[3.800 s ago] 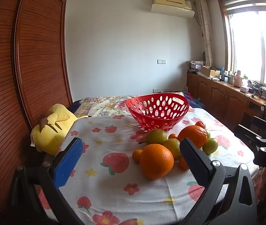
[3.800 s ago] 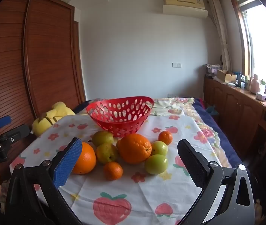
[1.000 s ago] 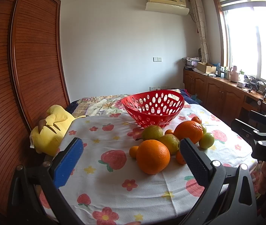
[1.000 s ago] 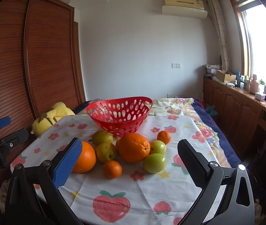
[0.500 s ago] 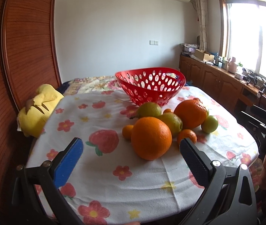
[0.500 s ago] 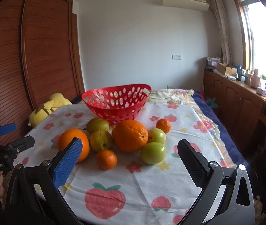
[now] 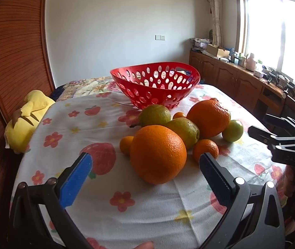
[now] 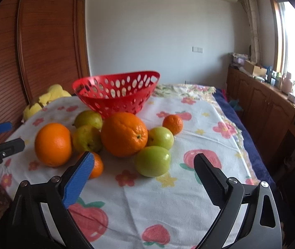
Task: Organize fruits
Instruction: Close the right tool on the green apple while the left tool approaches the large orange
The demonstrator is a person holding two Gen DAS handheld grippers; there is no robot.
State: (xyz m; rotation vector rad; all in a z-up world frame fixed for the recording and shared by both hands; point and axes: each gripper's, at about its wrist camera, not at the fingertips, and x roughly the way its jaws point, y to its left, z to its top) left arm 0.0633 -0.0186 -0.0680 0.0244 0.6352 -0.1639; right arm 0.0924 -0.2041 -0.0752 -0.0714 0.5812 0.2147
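A red perforated basket [image 7: 155, 83] [image 8: 116, 95] stands on the flowered tablecloth behind a pile of fruit. My left gripper [image 7: 145, 161] is open, and a large orange [image 7: 157, 153] lies just ahead between its fingers, untouched. My right gripper [image 8: 144, 158] has its jaws closing; a green apple [image 8: 152, 160] lies between the fingertips, clear of both pads. Around it lie another large orange [image 8: 124, 133], a second green apple [image 8: 160, 138], two pears [image 8: 87, 138] and small mandarins [image 8: 172, 124].
A yellow plush toy [image 7: 27, 118] lies at the table's left edge by a wooden wardrobe [image 7: 12, 51]. Low wooden cabinets [image 8: 272, 108] run under the window on the right. A bed with a flowered cover [image 8: 184, 90] sits behind the table.
Both grippers have come down and closer to the fruit pile, which now looms larger. The right gripper's fingers stand slightly narrower than before.
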